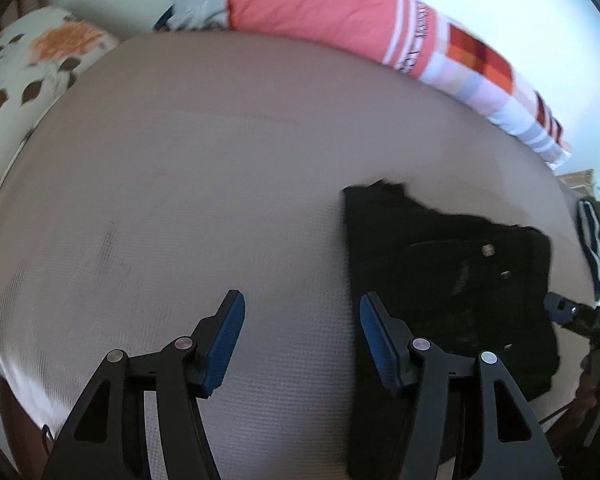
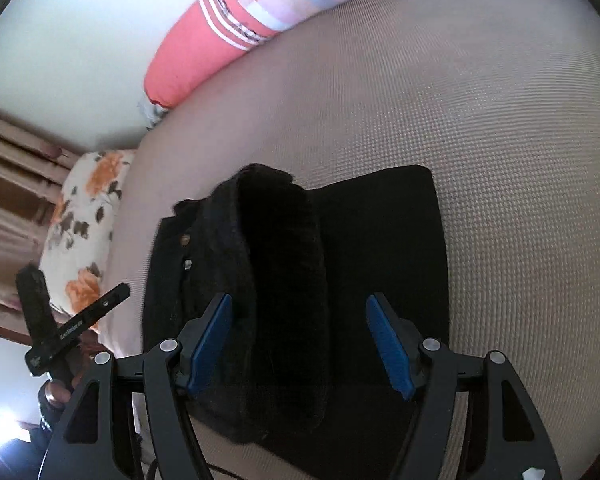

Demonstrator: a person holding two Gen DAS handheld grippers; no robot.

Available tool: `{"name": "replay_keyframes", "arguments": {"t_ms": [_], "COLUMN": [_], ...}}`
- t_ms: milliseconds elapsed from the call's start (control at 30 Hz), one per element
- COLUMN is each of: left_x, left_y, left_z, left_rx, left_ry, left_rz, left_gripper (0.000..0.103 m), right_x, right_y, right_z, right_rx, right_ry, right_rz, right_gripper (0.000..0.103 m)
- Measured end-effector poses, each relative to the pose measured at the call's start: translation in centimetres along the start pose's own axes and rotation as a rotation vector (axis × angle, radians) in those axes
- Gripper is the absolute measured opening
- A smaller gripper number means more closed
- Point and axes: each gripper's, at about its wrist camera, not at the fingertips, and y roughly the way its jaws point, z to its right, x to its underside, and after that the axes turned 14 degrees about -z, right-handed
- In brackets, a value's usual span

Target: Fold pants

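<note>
- The black pants (image 2: 300, 280) lie folded into a compact bundle on the beige bedspread (image 2: 500, 140), long axis running away from the right gripper (image 2: 299, 340).
- Right gripper is nearer, hovering directly over them, jaws apart, empty.
- Left gripper (image 1: 302, 340) hangs over bare bedspread; its jaws also stand apart and empty, pants to its right.
</note>
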Motion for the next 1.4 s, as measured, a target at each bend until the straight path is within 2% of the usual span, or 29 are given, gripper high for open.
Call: {"name": "replay_keyframes", "arguments": {"t_ms": [233,333,433,500,600,667,767,900,1000,1133,1233,1300,1400], "left_x": [0.5,0.5,0.5,0.5,0.5,0.4,0.3,0.4,0.4,0.5,0.4,0.3,0.1], "left_y": [1.5,1.5,1.6,1.7,1.8,1.8,1.5,1.4,1.6,2.2,2.8,3.7,4.8], "left_z": [-1.5,-1.4,-1.1,-0.7,-0.2,0.4,1.1,2.3,3.2,4.8,6.0,6.5,6.9], "left_rx": [0.001,0.005,-0.001,-0.003,-0.011,-0.011,-0.016,-0.010,-0.001,0.000,-0.028,-0.041,-0.057], "left_ry": [-0.053,-0.053,-0.046,-0.040,-0.026,-0.013,0.013,0.054,0.078,0.122,0.160,0.177,0.188], "left_rz": [-0.053,-0.056,-0.052,-0.056,-0.054,-0.054,-0.043,-0.023,-0.015,-0.015,-0.009,-0.029,-0.055], "left_gripper": [0.061,0.061,0.061,0.061,0.061,0.061,0.061,0.061,0.061,0.061,0.061,0.061,0.061], "right_x": [-2.0,-2.9,-3.5,-3.5,-2.8,-2.0,-0.9,0.3,0.9,0.7,0.6,0.6,0.9], "right_y": [1.5,2.2,2.6,2.6,1.6,0.4,-1.7,-4.0,-4.6,-2.3,-1.4,-1.4,-2.0], "right_z": [-0.7,-1.3,-1.8,-2.2,-3.4,-4.8,-6.0,-5.6,-3.0,1.7,2.9,2.9,2.7], "right_rx": [-0.063,-0.080,-0.070,-0.071,-0.011,0.026,0.054,0.106,0.126,0.204,0.192,0.210,0.233], "right_ry": [-0.036,-0.047,-0.056,-0.051,-0.077,-0.098,-0.100,-0.077,0.000,0.092,0.117,0.126,0.124], "right_rz": [-0.001,0.004,0.011,0.015,0.049,0.086,0.137,0.194,0.218,0.182,0.180,0.181,0.193], "right_gripper": [0.069,0.063,0.053,0.032,0.015,0.013,0.012,0.012,0.012,0.012,0.022,0.034,0.039]}}
